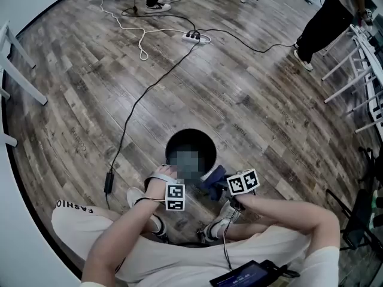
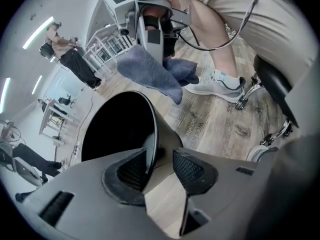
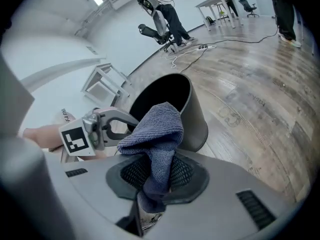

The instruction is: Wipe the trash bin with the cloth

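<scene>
Black, smooth-walled cylindrical plastic trash bin [image 1: 206,137] is standing open-mouthed on the grey-brown wood-plank floor [image 1: 257,94], at twelve o'clock from the seated person's knees. The left gripper [image 2: 160,166] is straddling its thin rim at seven o'clock with jaws spread and ribbed pads not clamping, while the right gripper [image 3: 159,171] is pinching a blue, nubby microfibre cloth [image 3: 157,126] near five o'clock, loose folds drooping. Risk: with the rim unclamped, a firm wipe is likely tipping or skidding the light bin on the slick boards, and the bunched cloth may be slipping from so narrow a pinch.
</scene>
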### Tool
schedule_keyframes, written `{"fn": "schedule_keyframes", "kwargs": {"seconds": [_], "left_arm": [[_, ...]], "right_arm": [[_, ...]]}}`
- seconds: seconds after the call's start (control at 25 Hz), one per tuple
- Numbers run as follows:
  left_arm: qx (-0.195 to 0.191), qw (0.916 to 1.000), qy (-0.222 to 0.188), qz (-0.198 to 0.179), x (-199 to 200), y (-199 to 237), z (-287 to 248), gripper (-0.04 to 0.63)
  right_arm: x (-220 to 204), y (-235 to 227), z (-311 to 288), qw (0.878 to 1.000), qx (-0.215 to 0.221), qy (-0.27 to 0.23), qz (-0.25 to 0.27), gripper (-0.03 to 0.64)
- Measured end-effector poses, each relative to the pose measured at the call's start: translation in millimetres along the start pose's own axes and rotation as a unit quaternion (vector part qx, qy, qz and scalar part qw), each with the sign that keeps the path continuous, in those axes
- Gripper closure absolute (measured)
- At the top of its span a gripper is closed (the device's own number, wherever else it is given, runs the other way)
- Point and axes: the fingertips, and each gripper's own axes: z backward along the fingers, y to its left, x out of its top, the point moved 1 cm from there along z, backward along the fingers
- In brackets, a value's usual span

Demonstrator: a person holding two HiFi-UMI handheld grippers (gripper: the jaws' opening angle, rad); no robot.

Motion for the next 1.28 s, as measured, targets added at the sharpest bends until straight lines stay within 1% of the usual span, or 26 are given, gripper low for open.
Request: {"fn": "schedule_keyframes", "kwargs": {"seconds": [0.12,0.16,0.32,0.48,0.64,0.76,0.92,1.16,1.28], "left_arm": [[0.019,0.9997,0.004,-0.016,0.1,2.4,-0.8,0.441],[0.022,0.9995,0.005,-0.022,0.9,2.6,-0.8,0.459],[0.017,0.9995,0.008,-0.026,3.7,2.3,1.3,0.474],[0.016,0.9992,0.005,-0.037,9.9,-1.4,1.9,0.483],[0.018,0.9987,0.003,-0.047,12.3,-2.5,1.1,0.49],[0.019,0.9984,-0.001,-0.053,13.0,-3.3,1.0,0.494],[0.023,0.9983,-0.001,-0.053,14.9,-4.3,0.5,0.494],[0.03,0.9981,-0.007,-0.054,17.9,-0.6,0.0,0.495],[0.03,0.9981,-0.008,-0.053,20.7,1.2,-0.1,0.497]], "right_arm": [[1.2,15.3,3.0,1.0,0.0,-0.006,0.003,0.538],[-0.1,15.5,1.8,1.0,-0.004,-0.004,0.001,0.538],[-5.0,2.4,-9.1,1.0,-0.022,0.004,-0.015,0.538],[-1.5,-12.1,-23.5,0.999,-0.029,0.006,-0.023,0.538],[-3.4,-23.6,-41.1,0.999,-0.04,0.021,-0.012,0.538],[-14.0,-39.3,-59.5,0.998,-0.052,0.037,0.003,0.538],[-28.5,-64.7,-88.0,0.998,-0.052,0.039,-0.021,0.538],[-47.5,-103.2,-133.1,0.997,-0.055,0.039,-0.026,0.538],[-53.4,-124.1,-148.3,0.997,-0.067,0.029,-0.034,0.538]]}}
